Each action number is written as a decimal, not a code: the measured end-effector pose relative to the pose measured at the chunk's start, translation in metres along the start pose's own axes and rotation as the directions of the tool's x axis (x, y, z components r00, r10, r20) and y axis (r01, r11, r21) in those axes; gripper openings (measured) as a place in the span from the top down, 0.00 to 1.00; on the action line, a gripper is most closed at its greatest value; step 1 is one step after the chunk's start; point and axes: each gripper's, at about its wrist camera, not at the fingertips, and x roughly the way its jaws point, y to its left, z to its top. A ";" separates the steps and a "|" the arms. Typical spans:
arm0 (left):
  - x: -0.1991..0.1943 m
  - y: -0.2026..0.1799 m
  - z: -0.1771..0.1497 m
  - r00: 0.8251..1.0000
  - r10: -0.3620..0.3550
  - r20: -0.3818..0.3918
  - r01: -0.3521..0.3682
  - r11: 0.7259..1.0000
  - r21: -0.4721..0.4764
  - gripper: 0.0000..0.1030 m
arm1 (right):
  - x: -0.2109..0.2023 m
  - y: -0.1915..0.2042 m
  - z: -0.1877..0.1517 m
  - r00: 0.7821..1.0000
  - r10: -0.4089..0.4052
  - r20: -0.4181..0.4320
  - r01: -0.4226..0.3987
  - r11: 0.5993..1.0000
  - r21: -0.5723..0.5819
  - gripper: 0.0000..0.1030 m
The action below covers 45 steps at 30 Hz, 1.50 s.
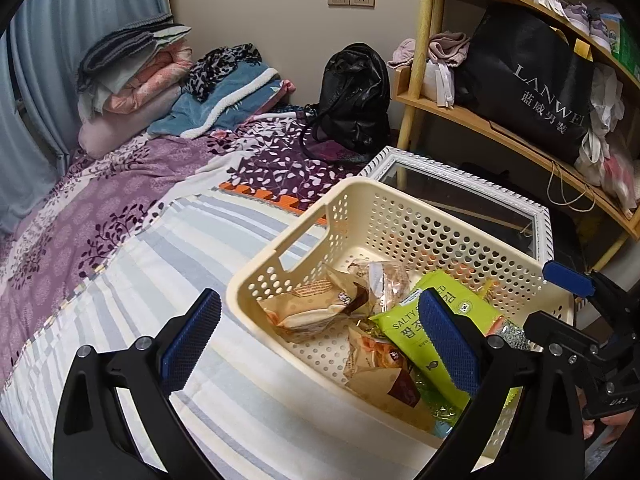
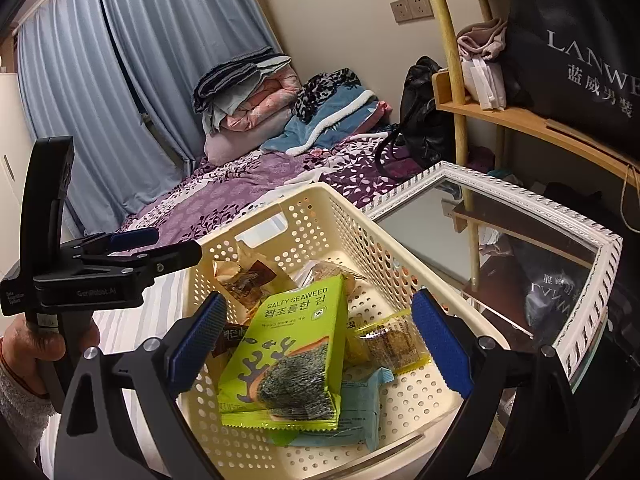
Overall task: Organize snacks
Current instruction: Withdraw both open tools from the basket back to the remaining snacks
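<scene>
Both wrist cams close, angled down, share basket.

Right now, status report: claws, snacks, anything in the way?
Left claw open, empty. Right claw open, empty, over the basket. Seaweed packet lies on top of the other snacks inside. Nothing blocking; mirror sits close beside the basket.

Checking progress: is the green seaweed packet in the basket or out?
In: the seaweed packet lies atop other snacks inside the basket.
</scene>
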 end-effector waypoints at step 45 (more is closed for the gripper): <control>-0.128 0.189 -0.161 0.940 0.332 -0.077 -0.332 0.837 -0.436 0.03 | 0.008 0.171 -0.039 0.956 0.262 -0.131 -0.288 0.922 -0.258 0.09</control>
